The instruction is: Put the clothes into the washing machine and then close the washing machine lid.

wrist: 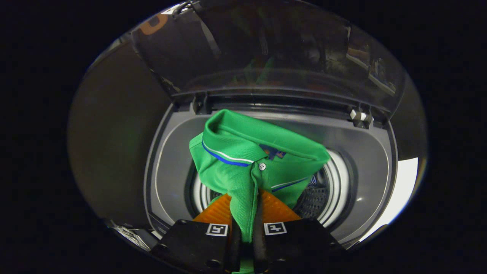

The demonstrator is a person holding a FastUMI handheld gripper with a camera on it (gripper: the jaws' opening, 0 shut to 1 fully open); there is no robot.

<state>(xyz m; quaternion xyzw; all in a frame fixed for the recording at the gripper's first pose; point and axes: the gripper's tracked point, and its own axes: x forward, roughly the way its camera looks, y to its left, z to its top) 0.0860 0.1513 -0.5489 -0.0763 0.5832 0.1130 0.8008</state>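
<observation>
The tongs (246, 224) point forward; both fingers (217, 228) pinched nearly together on cloth

dark booth wall (110, 152), pale floor (399, 190)

We see the gripper (246, 228) as two blocky housings side by side, each carrying a small square black-and-white marker tag on its top face. A round screw hole sits in the left housing, near its rear corner.
</observation>
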